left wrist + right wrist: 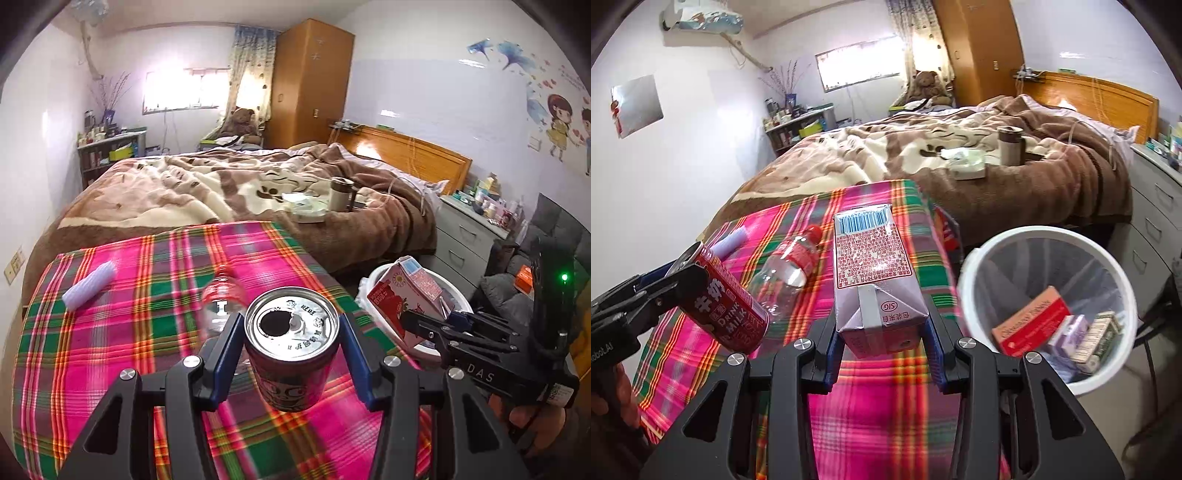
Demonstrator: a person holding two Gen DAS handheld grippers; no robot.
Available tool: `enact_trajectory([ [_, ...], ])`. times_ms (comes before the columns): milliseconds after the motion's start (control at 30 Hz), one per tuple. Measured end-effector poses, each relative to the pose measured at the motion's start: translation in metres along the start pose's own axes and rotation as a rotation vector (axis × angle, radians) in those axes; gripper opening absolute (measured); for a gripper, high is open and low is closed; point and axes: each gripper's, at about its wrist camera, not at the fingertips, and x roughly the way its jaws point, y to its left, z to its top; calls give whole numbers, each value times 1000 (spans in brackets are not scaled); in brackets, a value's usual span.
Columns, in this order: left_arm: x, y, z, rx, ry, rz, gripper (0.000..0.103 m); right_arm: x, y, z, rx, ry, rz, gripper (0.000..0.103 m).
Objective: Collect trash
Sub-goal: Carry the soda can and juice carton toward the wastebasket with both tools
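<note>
So both tongs had grabs, left tongs (291, 354) on the red metal milk can (291, 350), right tongs (882, 332) on the purple milk carton (875, 280), white plastic bin (967, 280) already holding boxes, while the clear plastic bottle (790, 266) and lilac tube (88, 284) waited on the plaid bench (147, 332).

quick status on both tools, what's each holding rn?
Left tool: closed on the red milk can, lifted off the plaid cloth.
Right tool: closed on the milk carton.
</note>
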Motion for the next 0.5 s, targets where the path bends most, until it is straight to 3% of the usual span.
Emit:
enact_trajectory([
  [500, 30, -85, 7, 83, 8, -98, 53, -31, -65, -5, 90, -40, -102, 39],
])
